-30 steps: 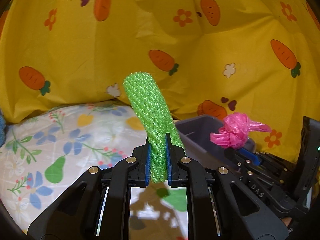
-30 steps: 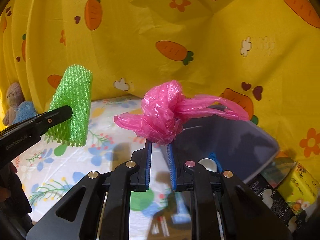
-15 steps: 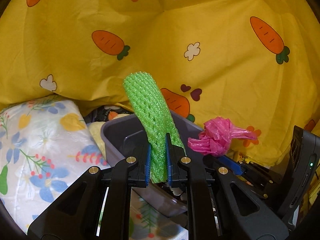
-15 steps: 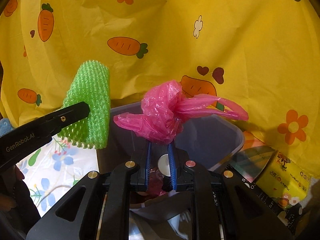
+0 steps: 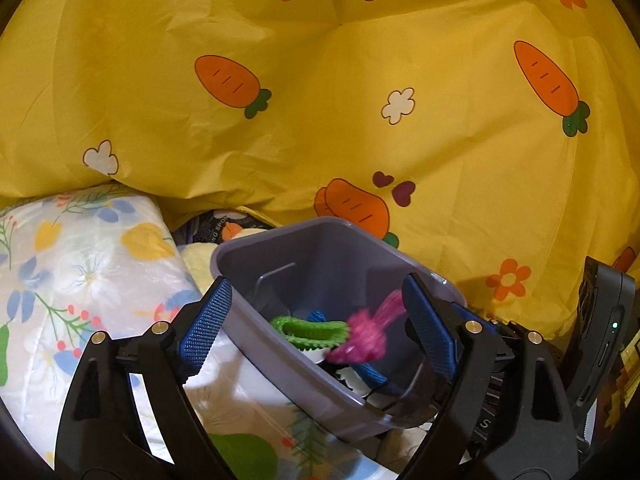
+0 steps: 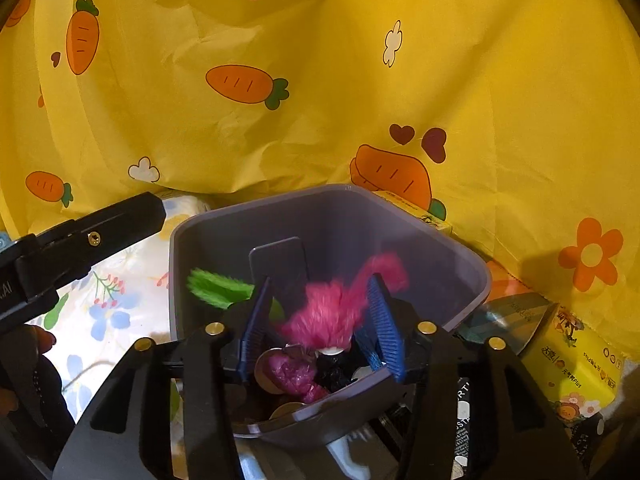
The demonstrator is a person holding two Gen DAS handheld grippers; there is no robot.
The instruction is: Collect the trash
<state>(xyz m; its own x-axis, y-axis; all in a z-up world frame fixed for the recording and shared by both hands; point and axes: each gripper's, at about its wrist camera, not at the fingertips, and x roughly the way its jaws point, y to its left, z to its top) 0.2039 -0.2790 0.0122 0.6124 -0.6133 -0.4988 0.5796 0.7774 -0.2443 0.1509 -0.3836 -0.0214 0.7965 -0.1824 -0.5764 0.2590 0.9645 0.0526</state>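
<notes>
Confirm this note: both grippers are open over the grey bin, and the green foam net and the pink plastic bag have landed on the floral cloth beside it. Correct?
Not quite. Both the left gripper and the right gripper are open over the grey bin, but the green foam net and pink plastic bag are dropping into the bin, as both wrist views show.

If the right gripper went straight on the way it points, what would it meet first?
Probably the pink plastic bag, blurred between its open fingers, just released. Beyond it lie the trash and the far wall of the grey bin. Depth is unclear.
</notes>
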